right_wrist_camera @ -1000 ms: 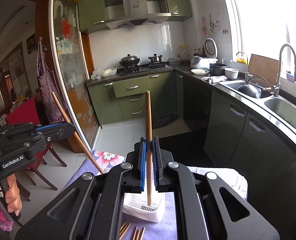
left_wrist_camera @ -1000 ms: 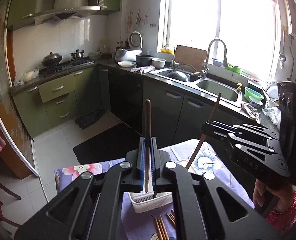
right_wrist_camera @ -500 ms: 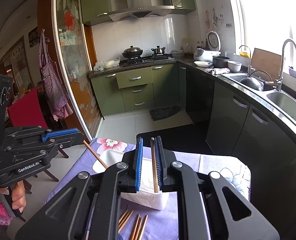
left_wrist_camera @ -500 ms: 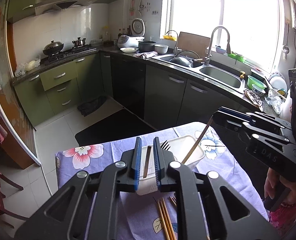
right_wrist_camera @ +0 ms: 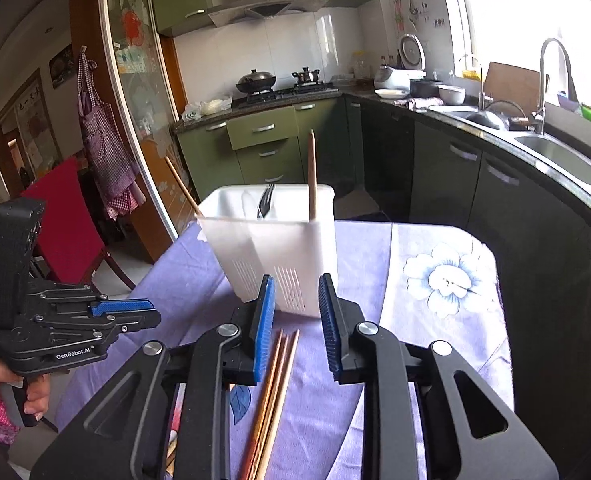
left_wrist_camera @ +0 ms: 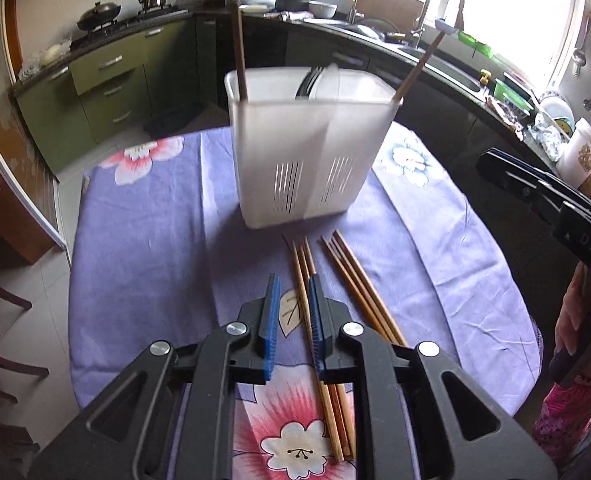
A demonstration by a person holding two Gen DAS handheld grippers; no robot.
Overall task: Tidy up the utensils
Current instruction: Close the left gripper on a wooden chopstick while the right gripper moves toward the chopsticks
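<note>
My left gripper [left_wrist_camera: 293,312] hangs low over the table [left_wrist_camera: 143,240] with its jaws parted and nothing held. Between its blue pads [left_wrist_camera: 271,308] I look down on one of the loose chopsticks [left_wrist_camera: 307,300], which lies flat on the cloth, nearer the right-hand pad; I cannot tell whether the pad touches it. My right gripper [right_wrist_camera: 295,312] is likewise released and empty, its jaws spread wider, and a small bundle of chopsticks [right_wrist_camera: 279,364] lies on the cloth between and below them, apart from both pads.

Work done, as I judge it: the white holder [left_wrist_camera: 307,148] stands near the middle of the table, just beyond the far ends of the loose sticks. It already holds two chopsticks, one upright at its left corner [left_wrist_camera: 239,44] and one leaning out at its right corner [left_wrist_camera: 415,68], with dark fork tines [right_wrist_camera: 266,200] showing at the rim.

Work left: two groups of chopsticks lie side by side on the cloth toward the near edge, seven or so, the count uncertain. The task looks early to midway.
</note>
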